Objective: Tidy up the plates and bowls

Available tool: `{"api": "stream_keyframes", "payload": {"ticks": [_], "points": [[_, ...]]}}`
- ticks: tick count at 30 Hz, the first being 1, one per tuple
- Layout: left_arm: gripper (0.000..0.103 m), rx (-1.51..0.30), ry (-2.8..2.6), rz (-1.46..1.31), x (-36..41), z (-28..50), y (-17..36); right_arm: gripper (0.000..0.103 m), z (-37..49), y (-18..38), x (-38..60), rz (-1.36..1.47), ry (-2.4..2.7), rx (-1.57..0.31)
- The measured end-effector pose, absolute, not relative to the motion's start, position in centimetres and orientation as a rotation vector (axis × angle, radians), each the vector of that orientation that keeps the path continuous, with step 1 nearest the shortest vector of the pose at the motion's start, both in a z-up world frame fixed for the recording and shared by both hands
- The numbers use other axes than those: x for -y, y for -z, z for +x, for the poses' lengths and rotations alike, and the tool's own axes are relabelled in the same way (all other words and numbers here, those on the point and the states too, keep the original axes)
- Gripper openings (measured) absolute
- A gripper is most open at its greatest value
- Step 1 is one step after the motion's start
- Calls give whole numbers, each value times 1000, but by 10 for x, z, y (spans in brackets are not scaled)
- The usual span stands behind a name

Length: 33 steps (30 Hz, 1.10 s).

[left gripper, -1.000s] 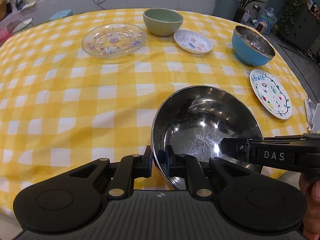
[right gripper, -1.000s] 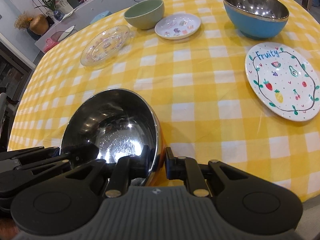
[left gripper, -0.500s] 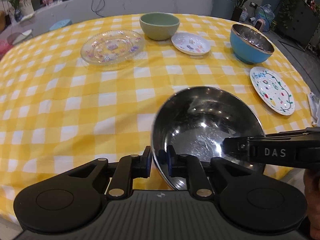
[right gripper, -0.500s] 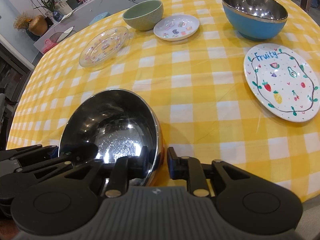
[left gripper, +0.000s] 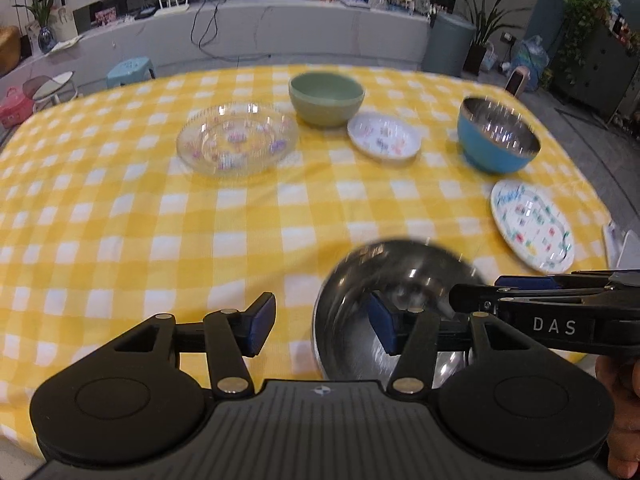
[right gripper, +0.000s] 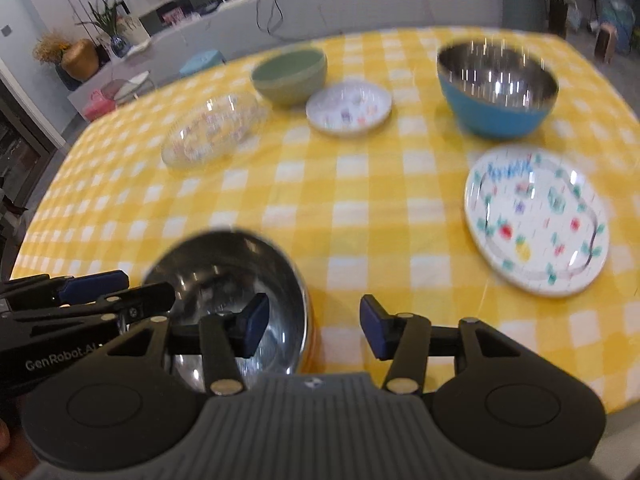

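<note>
Releasing shiny round steel bowl (left gripper: 400, 300) at near table edge, mouth upward, no long axis.
Left gripper (left gripper: 320, 326) and right gripper (right gripper: 308, 326) jaws are opening, rim between pads, unclamped; both are best lifted straight clear. Farther off, blue steel-lined bowl (right gripper: 496, 92) and green ceramic bowl (left gripper: 326, 98) are noted on yellow checked tablecloth (left gripper: 140, 208).
</note>
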<state>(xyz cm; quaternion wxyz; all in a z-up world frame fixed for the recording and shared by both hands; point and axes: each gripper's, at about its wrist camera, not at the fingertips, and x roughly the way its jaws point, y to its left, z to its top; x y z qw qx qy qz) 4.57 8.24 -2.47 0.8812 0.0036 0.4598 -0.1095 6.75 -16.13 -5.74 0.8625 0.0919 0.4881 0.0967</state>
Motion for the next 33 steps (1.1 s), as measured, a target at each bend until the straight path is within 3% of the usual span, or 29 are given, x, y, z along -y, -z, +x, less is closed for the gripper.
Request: {"api": "stream_keyframes", "payload": {"ticks": [7,10,21,33], "points": [[64,-907,251,5,-69,71,-6,56,96,28,191,235,-172,-940],[66,-886,273,9,-57,83,-15,64,114,21,210,245,-164,-925],[68,-869,319,61,7,138,-17,65,166,10,292,302,14,-840],[68,-940,364,21,72,203,4,66,208,39,341,373,138,-863]]}}
